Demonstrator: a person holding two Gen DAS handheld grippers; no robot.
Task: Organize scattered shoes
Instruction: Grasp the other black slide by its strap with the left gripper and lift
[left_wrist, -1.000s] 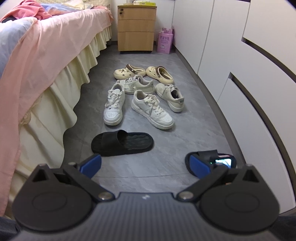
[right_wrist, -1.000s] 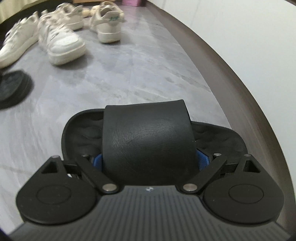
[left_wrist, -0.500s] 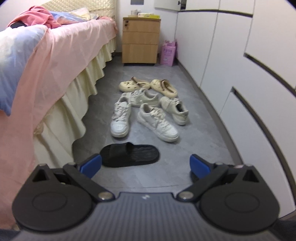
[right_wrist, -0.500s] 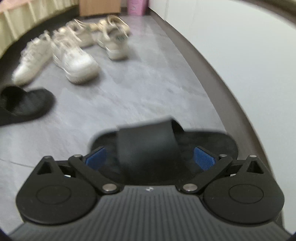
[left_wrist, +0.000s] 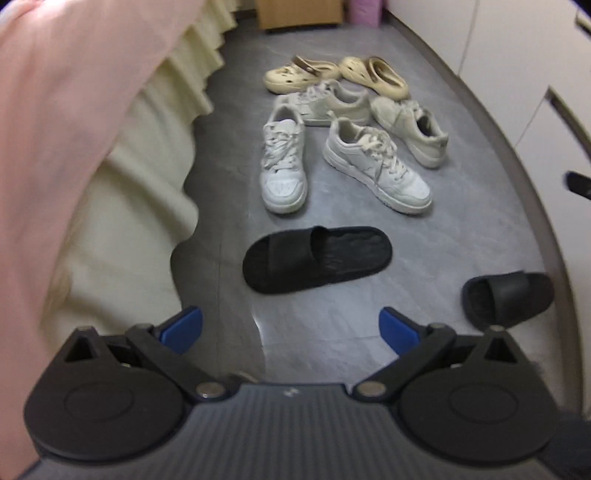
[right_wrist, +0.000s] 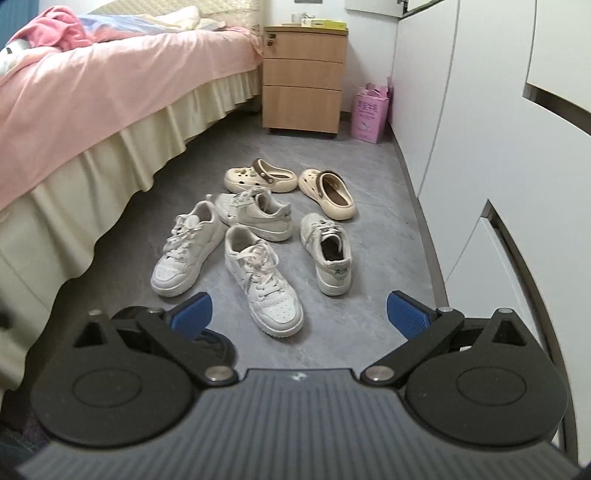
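Shoes lie scattered on the grey floor (left_wrist: 229, 177): one black slide (left_wrist: 317, 258) centre, its mate (left_wrist: 508, 298) near the wardrobe base, white sneakers (right_wrist: 263, 278) and beige clogs (right_wrist: 327, 192) beyond. Left hand-held gripper (left_wrist: 290, 330) gapes empty; right hand-held gripper (right_wrist: 300, 312), jaws just widened, holds nothing.

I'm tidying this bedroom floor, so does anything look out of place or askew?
Yes. The white sneakers lie jumbled at different angles, no pair lined up. One black slide lies crosswise mid-floor, its mate apart by the wardrobe. The cream clogs splay apart.
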